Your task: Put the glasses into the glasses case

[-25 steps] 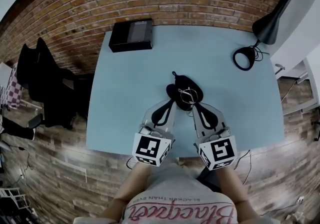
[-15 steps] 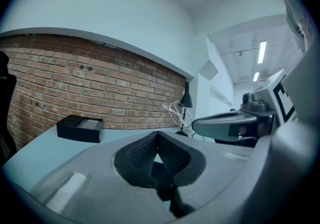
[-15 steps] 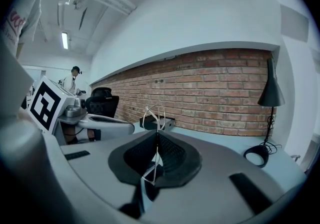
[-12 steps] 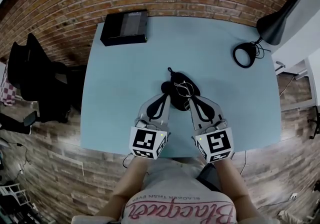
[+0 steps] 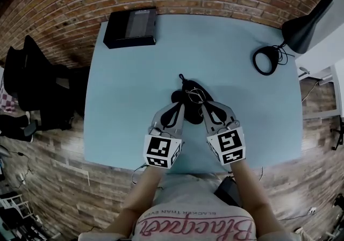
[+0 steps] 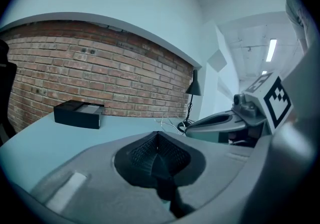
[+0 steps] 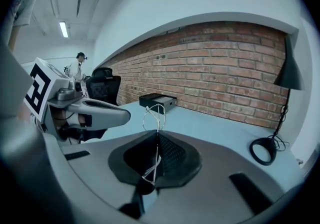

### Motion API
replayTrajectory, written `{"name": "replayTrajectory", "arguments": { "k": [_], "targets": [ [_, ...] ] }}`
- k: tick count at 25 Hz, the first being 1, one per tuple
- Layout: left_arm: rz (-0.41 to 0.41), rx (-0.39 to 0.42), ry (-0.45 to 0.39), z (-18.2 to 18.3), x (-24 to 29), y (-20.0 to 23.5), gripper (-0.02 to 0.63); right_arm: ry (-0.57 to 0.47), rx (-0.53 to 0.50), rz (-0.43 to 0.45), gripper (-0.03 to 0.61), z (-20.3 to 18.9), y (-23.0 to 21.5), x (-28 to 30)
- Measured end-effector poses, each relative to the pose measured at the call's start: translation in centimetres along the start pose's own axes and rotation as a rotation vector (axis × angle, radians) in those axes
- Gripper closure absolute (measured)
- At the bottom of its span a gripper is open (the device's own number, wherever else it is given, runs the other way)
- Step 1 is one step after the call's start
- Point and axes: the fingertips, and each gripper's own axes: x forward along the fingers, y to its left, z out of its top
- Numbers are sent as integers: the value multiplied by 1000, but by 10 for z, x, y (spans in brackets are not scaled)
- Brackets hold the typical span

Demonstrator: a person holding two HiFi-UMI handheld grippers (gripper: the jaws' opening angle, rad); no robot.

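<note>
We see the table (image 5: 123, 105) filling the middle of the head view. On it, a box (image 5: 130, 27) lies at the upper left corner and a lamp (image 5: 301, 27) stands at the upper right. The glasses case (image 5: 183, 94) lies at the centre, just above both gripper tips. The left gripper (image 5: 176, 107) sits at its lower left and the right gripper (image 5: 206, 107) at its lower right, with the glasses (image 5: 195, 94) between that gripper's jaws, over the case. A chair (image 5: 32, 81) stands left of the table.

The left forearm (image 5: 143, 194) and right forearm (image 5: 248, 191) reach forward side by side. The grey left gripper (image 5: 179, 106) has its jaws pressed together. The grey right gripper (image 5: 203, 106) is clamped on thin wire-framed glasses (image 7: 155, 118).
</note>
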Motion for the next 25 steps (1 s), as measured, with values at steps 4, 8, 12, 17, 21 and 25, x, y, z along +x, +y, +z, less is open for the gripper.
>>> {"name": "replayTrajectory", "arguments": {
  "k": [4,8,12,17,21,25],
  "targets": [
    [8,-23,20,-10,13,8,611,84,-29,49,563,-17,-3,24],
    [19,-39,36,-16,25,17,611,155,-40,54,563,-36,-14,46],
    [53,-58,56,-23,31,31,611,219,-43,68,563,-55,-19,62],
    [87,-83,76,-31,34,43,611,283,-55,89,563,-75,-22,80],
    [115,-97,94,-40,35,51,611,342,-116,85,563,-86,-26,94],
    [133,-104,98,-43,34,56,611,434,-159,61,563,-98,-33,102]
  ]
}}
